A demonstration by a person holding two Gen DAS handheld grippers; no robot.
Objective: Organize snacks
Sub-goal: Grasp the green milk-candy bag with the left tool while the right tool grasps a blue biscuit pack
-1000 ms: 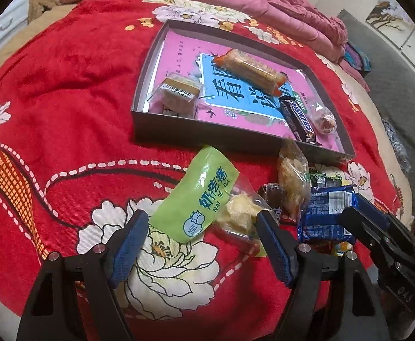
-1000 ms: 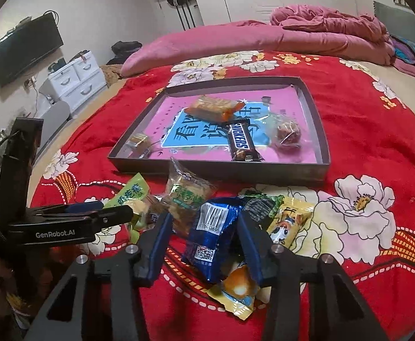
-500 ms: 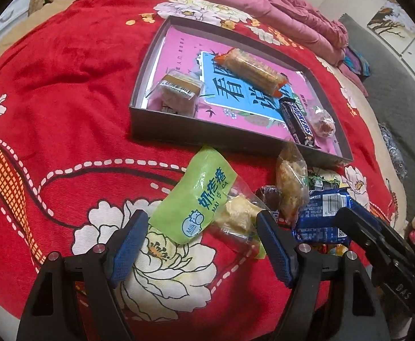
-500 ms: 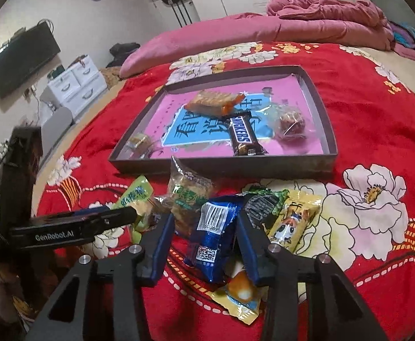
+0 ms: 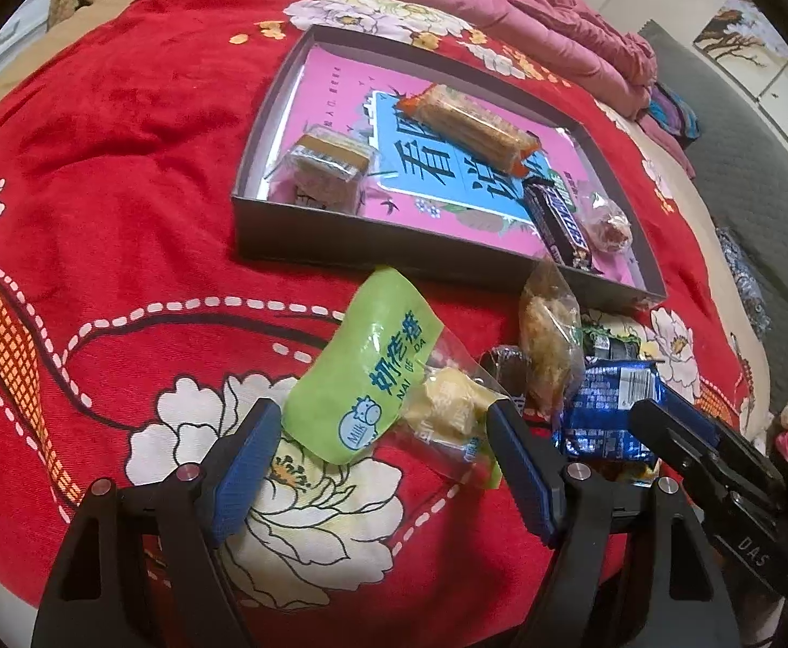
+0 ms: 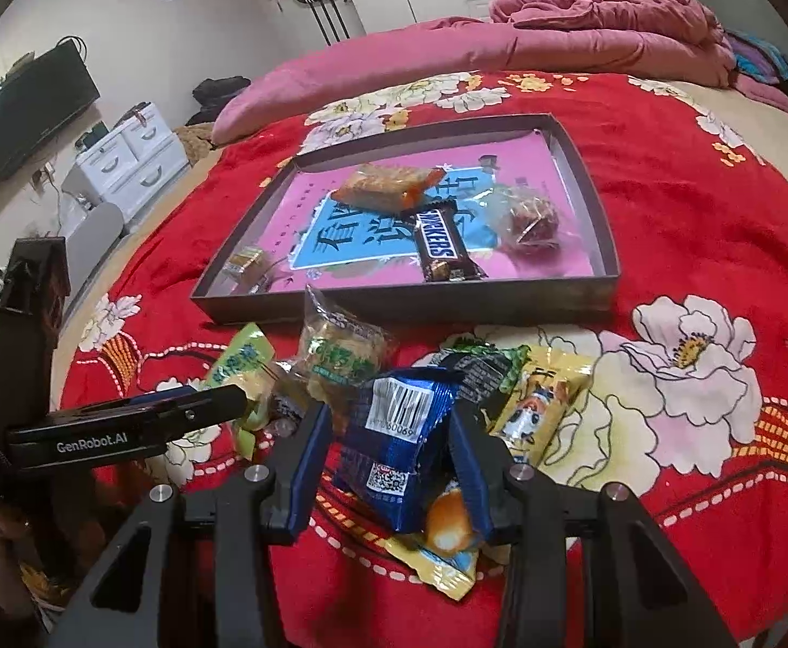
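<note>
Red bedspread (image 5: 123, 124) with white flowers covers a bed, with a pink quilt (image 6: 583, 38) bunched at the far end. A shallow grey box (image 5: 372, 254) lies on it, lined with a pink and blue sheet of large Chinese characters. Inside the box are an orange-ended cracker pack (image 5: 469, 127), a Snickers bar (image 6: 439, 248), a clear-wrapped square cake (image 5: 326, 167) and a clear-wrapped round sweet (image 6: 531, 218). In front of the box a loose heap of snacks lies on the bedspread. The left tongs (image 5: 380, 453) are released, spread wide either side of a green packet (image 5: 366, 378) printed "NAI GE DA" and "MILK"; the pads do not press it. The right tongs (image 6: 394, 459) are clenched on a blue foil packet (image 6: 399, 437) showing a barcode and a QR code, tilted up above an orange-and-yellow wrapper (image 6: 442, 545). Beside it lie a yellow packet with a cartoon figure (image 6: 539, 405), a dark green-edged packet (image 6: 480, 367) and a clear bag of fried snack (image 6: 339, 351). The left tool's side reads "GenRobot.AI". A wall television (image 6: 26, 113) and white drawers (image 6: 134, 162) stand beyond.
</note>
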